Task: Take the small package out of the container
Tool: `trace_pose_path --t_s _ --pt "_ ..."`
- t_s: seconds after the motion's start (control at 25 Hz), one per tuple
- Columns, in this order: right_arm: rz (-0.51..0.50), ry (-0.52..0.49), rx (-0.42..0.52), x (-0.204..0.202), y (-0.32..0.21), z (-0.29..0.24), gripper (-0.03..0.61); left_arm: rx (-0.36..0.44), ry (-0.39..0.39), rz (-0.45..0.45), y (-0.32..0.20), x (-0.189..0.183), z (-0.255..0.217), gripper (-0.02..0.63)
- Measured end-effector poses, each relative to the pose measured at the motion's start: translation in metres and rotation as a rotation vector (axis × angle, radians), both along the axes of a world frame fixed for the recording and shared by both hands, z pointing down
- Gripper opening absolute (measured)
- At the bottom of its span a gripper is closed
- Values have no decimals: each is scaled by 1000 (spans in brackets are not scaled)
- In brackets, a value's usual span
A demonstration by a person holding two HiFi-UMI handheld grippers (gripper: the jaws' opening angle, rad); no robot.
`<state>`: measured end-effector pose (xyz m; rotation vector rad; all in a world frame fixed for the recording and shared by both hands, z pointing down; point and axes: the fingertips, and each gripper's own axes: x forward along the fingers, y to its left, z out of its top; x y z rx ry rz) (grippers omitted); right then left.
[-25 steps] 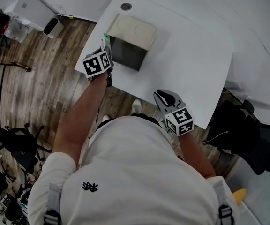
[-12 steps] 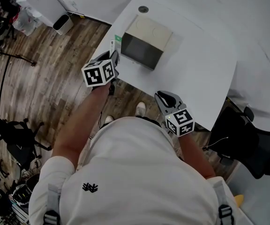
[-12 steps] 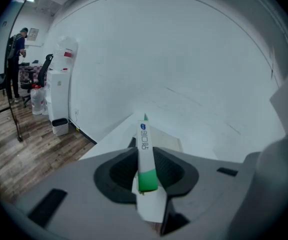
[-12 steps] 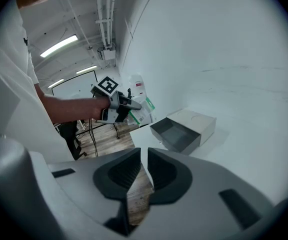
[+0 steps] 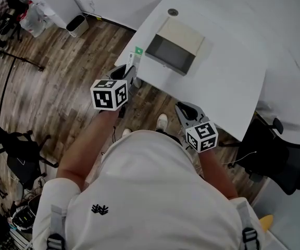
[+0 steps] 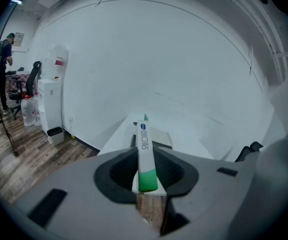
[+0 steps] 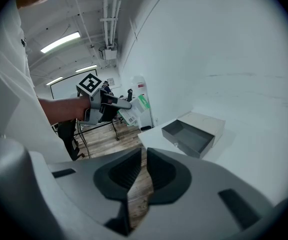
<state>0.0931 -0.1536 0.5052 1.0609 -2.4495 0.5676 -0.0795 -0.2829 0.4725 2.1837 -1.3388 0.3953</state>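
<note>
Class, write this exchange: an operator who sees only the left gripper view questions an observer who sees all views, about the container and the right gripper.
Operator: The package in my jaws blocks most of the container. Is anything left in it?
Observer: In the right gripper view the container stands open, and its inside looks empty.
Operator: What is the right gripper doing?
Observer: The right gripper has its jaws together, with nothing between them.

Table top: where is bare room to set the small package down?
The table is bare right of the container, through to its right and near edges. A narrow strip lies between container and left edge. Crowded only far left, around container and grommet.
</note>
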Motion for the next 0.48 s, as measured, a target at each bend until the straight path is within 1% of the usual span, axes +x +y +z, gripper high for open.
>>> trace_pose_path --t_s 0.16,0.48 --pt "18 3 10 -19 17 -5 31 14 -2 45 32 -22 -11 96" --pt "58 0 21 -51 50 -10 21 36 -33 147 90 -59 -18 96"
